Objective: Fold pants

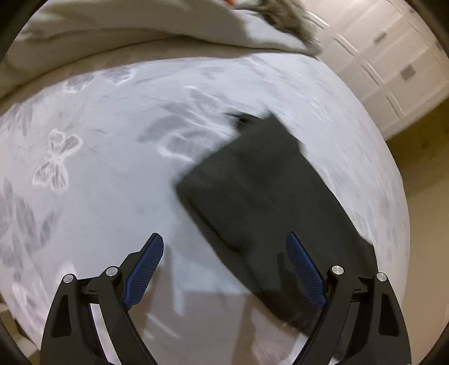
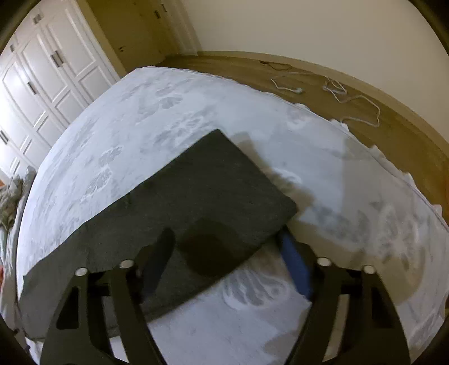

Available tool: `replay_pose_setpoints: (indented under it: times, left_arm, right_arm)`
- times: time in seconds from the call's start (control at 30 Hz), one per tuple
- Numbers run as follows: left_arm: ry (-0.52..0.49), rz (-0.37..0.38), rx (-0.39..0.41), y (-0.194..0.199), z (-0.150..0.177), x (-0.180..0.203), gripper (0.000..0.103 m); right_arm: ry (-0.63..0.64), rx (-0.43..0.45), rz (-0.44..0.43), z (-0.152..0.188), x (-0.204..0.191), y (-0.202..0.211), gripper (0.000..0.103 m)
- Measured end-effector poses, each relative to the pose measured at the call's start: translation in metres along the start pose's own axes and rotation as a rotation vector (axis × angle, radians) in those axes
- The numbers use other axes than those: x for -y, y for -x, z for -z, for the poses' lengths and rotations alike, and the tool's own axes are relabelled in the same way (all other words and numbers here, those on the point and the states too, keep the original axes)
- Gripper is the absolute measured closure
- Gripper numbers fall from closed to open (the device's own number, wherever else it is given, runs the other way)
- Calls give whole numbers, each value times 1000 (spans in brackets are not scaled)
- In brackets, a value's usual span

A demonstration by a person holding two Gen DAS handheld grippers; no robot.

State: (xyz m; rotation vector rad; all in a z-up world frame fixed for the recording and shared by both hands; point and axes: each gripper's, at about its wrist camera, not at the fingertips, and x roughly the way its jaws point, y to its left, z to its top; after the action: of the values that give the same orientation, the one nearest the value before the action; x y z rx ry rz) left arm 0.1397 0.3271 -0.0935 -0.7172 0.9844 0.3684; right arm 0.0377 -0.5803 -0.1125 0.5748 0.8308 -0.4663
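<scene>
Dark grey pants [image 1: 261, 193] lie folded into a flat rectangle on a white bedsheet with butterfly prints [image 1: 98, 157]. In the left wrist view my left gripper [image 1: 224, 266] is open and empty above the sheet, its right finger over the pants' near edge. In the right wrist view the pants [image 2: 202, 196] fill the centre. My right gripper [image 2: 227, 258] is open and empty just above the pants' near corner; its left finger is over the cloth, its right finger over the sheet.
A beige duvet [image 1: 112, 31] and a grey fuzzy throw [image 1: 289, 19] are heaped at the head of the bed. White wardrobe doors [image 2: 42, 73] stand beside the bed. A white cable [image 2: 336, 92] lies on the wooden floor past the bed's edge.
</scene>
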Motion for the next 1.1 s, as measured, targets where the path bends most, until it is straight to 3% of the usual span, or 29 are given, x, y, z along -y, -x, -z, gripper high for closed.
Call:
replay_pose_setpoints:
  times: [0.07,0.13,0.17,0.23,0.27,0.3,0.33,0.4,0.53,0.63,0.73,0.83,0.9,0.93,1.03,1.1]
  left_arm:
    - [-12,-7,-3,-10,-6,-6,19]
    - [-40,-14,2,-18,-6,-3,19]
    - [-64,-18,14,-19,-5,4,20]
    - [-114,42,-3,-25,-4,20,33]
    - [-112,34,5,-27,-4,22,36]
    - [-109,31,13,-28,-5,24,60]
    - [-101,38,2,-30,-7,24,82]
    - [-20,123,-17,-22,-11,19,86]
    - [-18,260,21,30,-22,20,88]
    - [-23,305,16,53,-25,17,88]
    - [-54,241,43,65,-30,8,88]
    - [-65,109,-50,31,-27,-10,85]
    - [-4,19,-166,-2,-13,-27,81]
    - [24,21,-182,-6,-8,-32,75]
    - [20,-11,-134,15,-1,-30,74]
    - [-12,-48,-34,40,8,-19,76]
  right_arm:
    - [0,3,12,-1,-2,0,51]
    - [-3,-2,-16,-3,-6,-3,69]
    - [-9,-2,-20,-3,-7,-3,71]
    - [-35,-8,-45,-5,-8,-4,72]
    - [-42,-8,-47,-4,-9,-5,73]
    - [-48,-11,-54,-5,-8,-6,89]
    - [-57,-15,-71,-7,-7,-5,92]
    - [-56,13,-105,-13,-9,8,94]
    - [-47,92,-241,-32,-16,67,95]
    - [-45,124,-275,-39,-12,101,98]
    - [-50,91,-272,-34,2,104,98]
    - [-5,-69,-168,-12,13,53,98]
    - [3,-214,-90,2,16,20,97]
    - [6,-234,-65,6,16,14,94]
    - [-49,-209,-91,5,16,19,84]
    - [-93,-198,-116,6,17,16,74]
